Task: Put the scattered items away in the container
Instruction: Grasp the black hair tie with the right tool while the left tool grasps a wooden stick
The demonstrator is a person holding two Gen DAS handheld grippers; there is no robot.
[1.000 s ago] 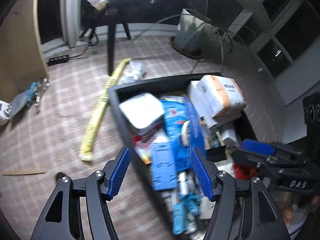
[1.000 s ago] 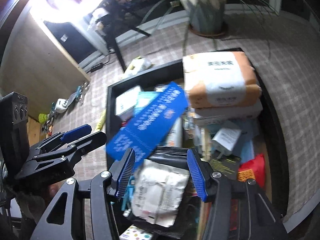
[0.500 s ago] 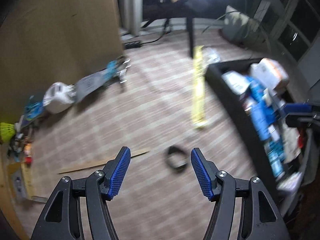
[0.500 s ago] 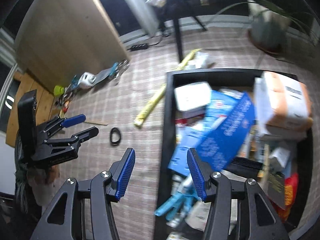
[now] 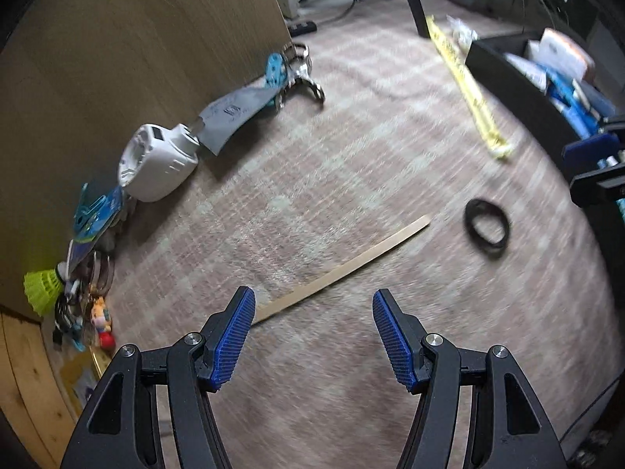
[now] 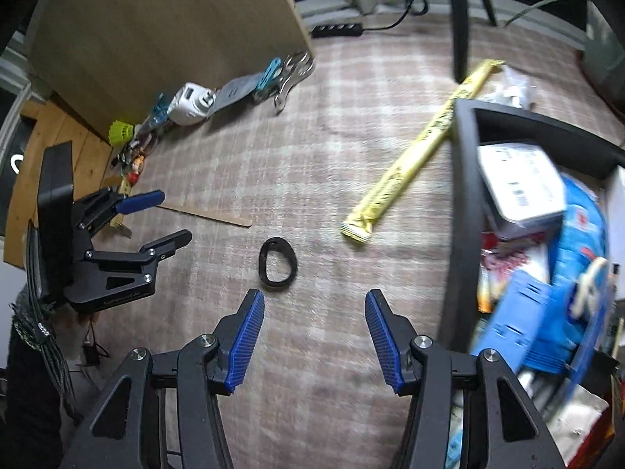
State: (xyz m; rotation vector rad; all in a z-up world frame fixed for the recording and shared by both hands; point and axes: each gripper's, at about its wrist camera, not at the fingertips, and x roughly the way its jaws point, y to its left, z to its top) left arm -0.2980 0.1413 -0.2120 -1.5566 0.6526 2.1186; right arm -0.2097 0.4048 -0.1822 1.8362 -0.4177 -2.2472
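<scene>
Left wrist view shows the left gripper (image 5: 312, 332) over the checked carpet (image 5: 351, 156), with its two blue pads wide apart and nothing between them. Just past its tips lies a thin wooden stick (image 5: 343, 269) flat on the carpet. A black ring (image 5: 486, 228) lies to the right of the stick's far end, close to it but not touching. Farther off is a long yellow packet (image 5: 466, 86), and its far end is near the corner of the black container (image 5: 519, 90), which is full of boxes and bags. Along the wooden board (image 5: 136, 58) on the left sit a white plug (image 5: 156, 164), a grey packet (image 5: 234, 111), some pliers (image 5: 300, 74) and a green shuttlecock (image 5: 41, 287). Right wrist view shows the right gripper (image 6: 314, 340) also wide open and holding nothing. The black ring (image 6: 277, 262) lies on the carpet just ahead of its left pad. The yellow packet (image 6: 418, 152) lies slanted, with its upper part beside the container's wall (image 6: 465, 203). The container (image 6: 465, 203) is on the right side, and the left gripper (image 6: 156, 219) hangs at the left, over the stick (image 6: 211, 215).
</scene>
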